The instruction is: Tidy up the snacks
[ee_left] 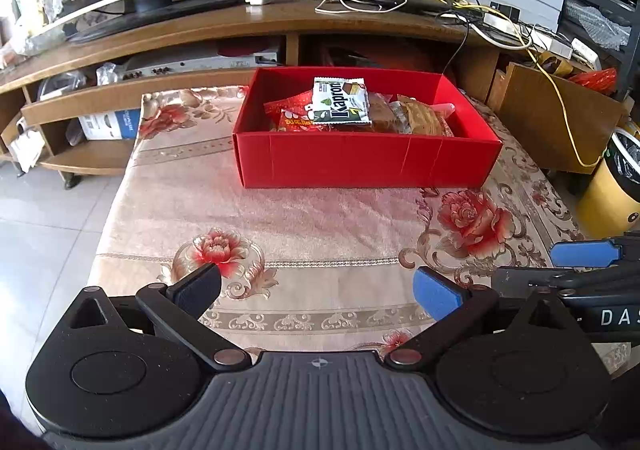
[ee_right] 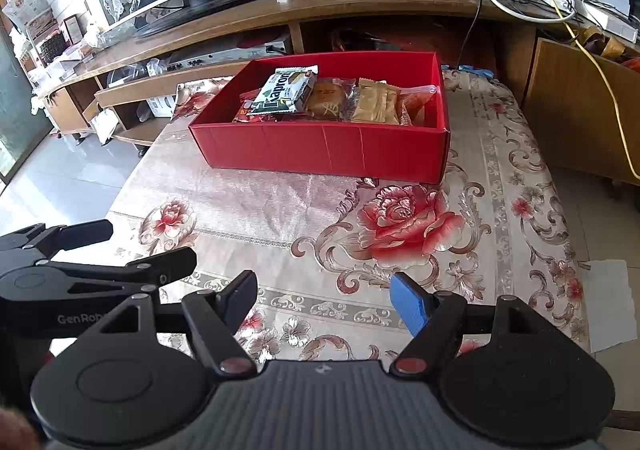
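Observation:
A red cardboard box [ee_left: 360,161] [ee_right: 320,149] stands at the far end of the table with several snack packets inside. On top lies a white and green wafer packet [ee_left: 341,101] [ee_right: 285,90]; beside it are a round pastry [ee_right: 327,101] and a golden packet [ee_right: 376,103]. My left gripper [ee_left: 316,292] hovers open and empty over the near part of the cloth, well short of the box. Over the near edge my right gripper [ee_right: 326,302] is likewise open with nothing between its fingers. Each gripper shows at the edge of the other's view.
A floral tablecloth [ee_left: 300,217] [ee_right: 280,201] covers the table. Behind stands a wooden TV cabinet [ee_left: 240,21] with a television, a router and tangled cables. A yellow bin [ee_left: 612,189] is on the floor at right; a white paper [ee_right: 612,302] lies by the table's right side.

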`<state>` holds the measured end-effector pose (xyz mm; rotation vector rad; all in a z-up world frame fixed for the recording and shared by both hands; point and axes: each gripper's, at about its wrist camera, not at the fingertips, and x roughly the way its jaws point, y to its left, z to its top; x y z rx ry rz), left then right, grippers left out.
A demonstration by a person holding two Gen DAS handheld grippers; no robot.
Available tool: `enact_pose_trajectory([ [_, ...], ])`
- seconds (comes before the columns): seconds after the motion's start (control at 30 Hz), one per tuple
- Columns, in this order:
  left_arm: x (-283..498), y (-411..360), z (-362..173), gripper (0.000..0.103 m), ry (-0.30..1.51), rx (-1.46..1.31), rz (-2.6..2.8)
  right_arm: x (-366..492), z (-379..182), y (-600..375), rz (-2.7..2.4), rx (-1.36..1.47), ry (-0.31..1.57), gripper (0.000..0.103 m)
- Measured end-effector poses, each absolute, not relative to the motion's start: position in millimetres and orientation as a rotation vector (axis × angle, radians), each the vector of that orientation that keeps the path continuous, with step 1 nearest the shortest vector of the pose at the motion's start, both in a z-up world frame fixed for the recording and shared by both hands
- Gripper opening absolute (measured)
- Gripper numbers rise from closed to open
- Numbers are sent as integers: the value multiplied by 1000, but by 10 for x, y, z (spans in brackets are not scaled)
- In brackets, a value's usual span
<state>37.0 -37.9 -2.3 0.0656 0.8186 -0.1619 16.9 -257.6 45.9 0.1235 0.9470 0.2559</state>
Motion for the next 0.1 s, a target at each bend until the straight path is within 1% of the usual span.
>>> enact_pose_trajectory([
  [0.1, 362, -393, -20, 103, 811, 79, -150, 172, 464, -2586, 249, 127, 945, 70],
])
